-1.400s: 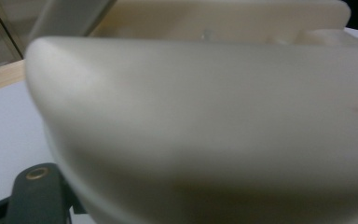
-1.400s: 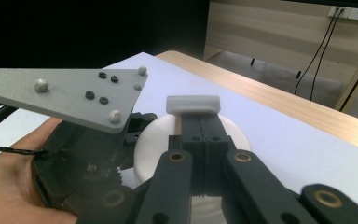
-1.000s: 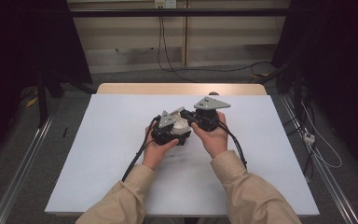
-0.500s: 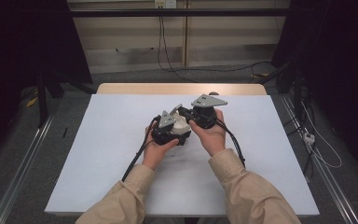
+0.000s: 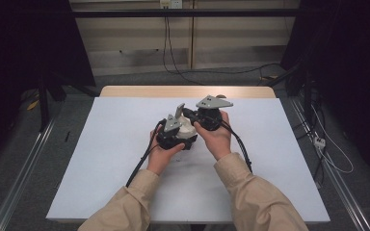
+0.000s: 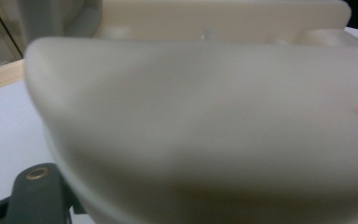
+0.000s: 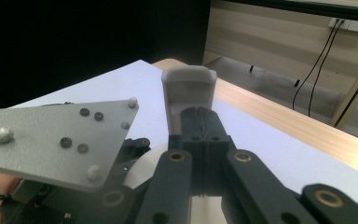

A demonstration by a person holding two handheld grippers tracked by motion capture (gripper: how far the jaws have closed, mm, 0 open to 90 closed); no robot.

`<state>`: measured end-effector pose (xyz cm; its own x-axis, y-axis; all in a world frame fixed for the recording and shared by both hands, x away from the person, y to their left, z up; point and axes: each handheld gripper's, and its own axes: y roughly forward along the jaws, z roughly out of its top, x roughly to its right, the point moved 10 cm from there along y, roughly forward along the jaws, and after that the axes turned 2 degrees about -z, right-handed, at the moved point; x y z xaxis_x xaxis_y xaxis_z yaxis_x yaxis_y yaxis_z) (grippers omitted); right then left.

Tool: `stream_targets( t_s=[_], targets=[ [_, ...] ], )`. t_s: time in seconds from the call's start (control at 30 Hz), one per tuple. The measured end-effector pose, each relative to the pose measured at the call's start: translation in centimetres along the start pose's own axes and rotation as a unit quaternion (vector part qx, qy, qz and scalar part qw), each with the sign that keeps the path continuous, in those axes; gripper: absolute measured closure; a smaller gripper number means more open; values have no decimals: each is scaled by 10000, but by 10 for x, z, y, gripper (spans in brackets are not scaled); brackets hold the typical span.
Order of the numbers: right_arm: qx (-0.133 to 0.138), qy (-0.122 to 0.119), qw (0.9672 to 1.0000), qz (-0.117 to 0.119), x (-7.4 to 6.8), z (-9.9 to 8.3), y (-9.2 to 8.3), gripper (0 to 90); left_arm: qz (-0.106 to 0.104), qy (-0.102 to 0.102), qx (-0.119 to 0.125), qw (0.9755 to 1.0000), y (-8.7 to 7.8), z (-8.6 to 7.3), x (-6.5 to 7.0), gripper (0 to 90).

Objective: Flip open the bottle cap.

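Observation:
Both hands hold their grippers close together over the middle of the white table (image 5: 101, 159). A cream plastic part (image 5: 189, 128) sits between them at the front of my left gripper (image 5: 185, 132). In the left gripper view this part (image 6: 214, 121) looms very close and covers the jaws, which are shut on it. My right gripper (image 5: 192, 115) points left toward it. In the right gripper view my right gripper (image 7: 200, 116) has its black jaws shut against each other. An upright white tab (image 7: 189, 86) of the part rises just beyond their tips. The left gripper's grey plate (image 7: 56, 140) lies beside them.
Black cables (image 5: 139, 163) trail from the grippers toward the person along the table. A wooden strip (image 5: 188, 91) edges the table's far side, with a wall and hanging cords (image 5: 166, 43) behind it. Dark floor and metal rails (image 5: 19, 163) flank the table.

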<state>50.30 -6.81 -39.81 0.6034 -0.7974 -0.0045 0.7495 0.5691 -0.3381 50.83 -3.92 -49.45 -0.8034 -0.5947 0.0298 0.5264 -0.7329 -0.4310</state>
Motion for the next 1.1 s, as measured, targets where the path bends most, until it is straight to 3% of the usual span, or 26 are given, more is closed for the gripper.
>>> stream_targets(
  t_s=[1.1],
  targets=[
    [-81,-76,9999,-10,1,-2,20,900,-17,-13,7,10000,0,0,0,188]
  ],
)
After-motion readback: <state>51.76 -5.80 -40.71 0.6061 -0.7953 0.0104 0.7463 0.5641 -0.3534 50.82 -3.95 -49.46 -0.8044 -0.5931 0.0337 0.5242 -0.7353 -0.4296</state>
